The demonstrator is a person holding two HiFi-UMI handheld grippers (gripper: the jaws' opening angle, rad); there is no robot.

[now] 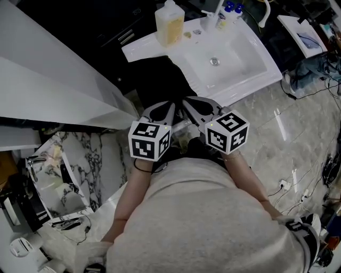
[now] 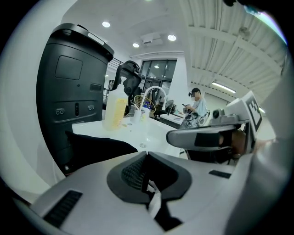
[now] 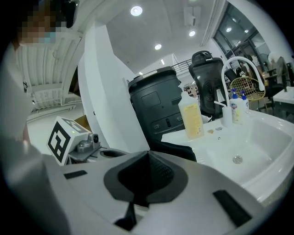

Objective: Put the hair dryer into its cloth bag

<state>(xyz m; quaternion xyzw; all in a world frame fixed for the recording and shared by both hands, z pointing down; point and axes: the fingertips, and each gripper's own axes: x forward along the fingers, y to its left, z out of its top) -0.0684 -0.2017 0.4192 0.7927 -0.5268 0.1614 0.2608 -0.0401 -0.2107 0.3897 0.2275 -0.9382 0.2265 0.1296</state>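
Note:
A black cloth bag (image 1: 160,80) lies on the near left corner of the white sink counter (image 1: 144,48); it also shows as a dark fold in the left gripper view (image 2: 96,147) and the right gripper view (image 3: 177,149). I cannot pick out the hair dryer for certain in any view. Both grippers are held close to the person's body, side by side, pointing at the counter. The left gripper (image 1: 161,106) (image 2: 146,153) is shut; a small white strip (image 2: 154,203) shows low at its seam. The right gripper (image 1: 193,102) (image 3: 148,152) is shut with nothing between its jaws.
A yellow soap bottle (image 1: 169,22), a faucet (image 1: 218,13) and small bottles stand behind the basin (image 1: 214,61). A tall black unit (image 2: 69,92) stands left of the counter, a white slanted panel (image 1: 53,80) further left. Cables (image 1: 290,184) lie on the marble floor.

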